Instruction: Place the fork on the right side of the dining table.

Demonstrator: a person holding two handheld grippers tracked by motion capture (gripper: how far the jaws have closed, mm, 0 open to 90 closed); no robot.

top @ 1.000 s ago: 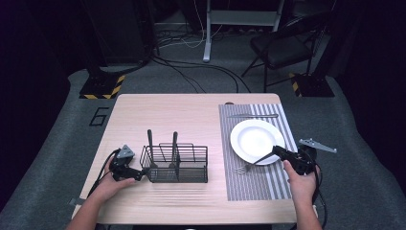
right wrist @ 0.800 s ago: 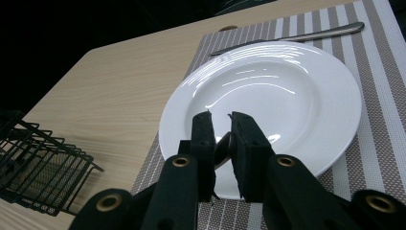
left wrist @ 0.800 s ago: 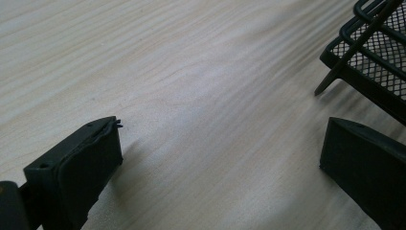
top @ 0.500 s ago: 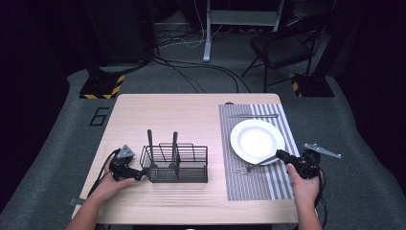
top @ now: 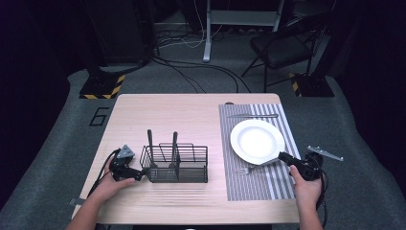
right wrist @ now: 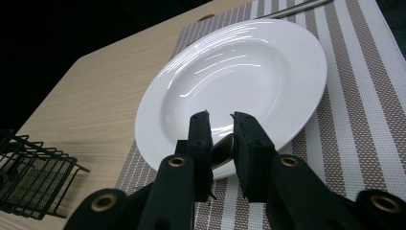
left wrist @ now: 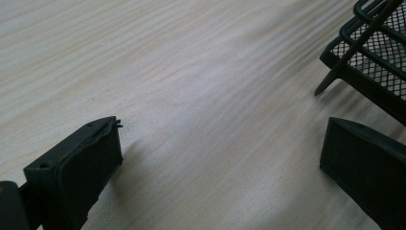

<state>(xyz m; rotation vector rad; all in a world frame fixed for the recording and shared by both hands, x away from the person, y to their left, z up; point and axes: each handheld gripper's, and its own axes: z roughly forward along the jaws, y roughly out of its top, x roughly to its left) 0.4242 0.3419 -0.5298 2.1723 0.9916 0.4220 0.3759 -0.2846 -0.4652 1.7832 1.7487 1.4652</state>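
R gripper fingers clenched on a metal utensil handle at the near rim of the white plate, on the striped placemat, prob a fork being laid beside it. L gripper fingers released, low on counter just beside wire caddy, likely to steady it.

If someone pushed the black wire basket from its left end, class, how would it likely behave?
The wire basket is open mesh, so probably light and stiff; it should slide across the smooth wooden table rather than bend. The two utensils standing upright in it rise above its rim, so a sharp shove might rattle or tilt them.
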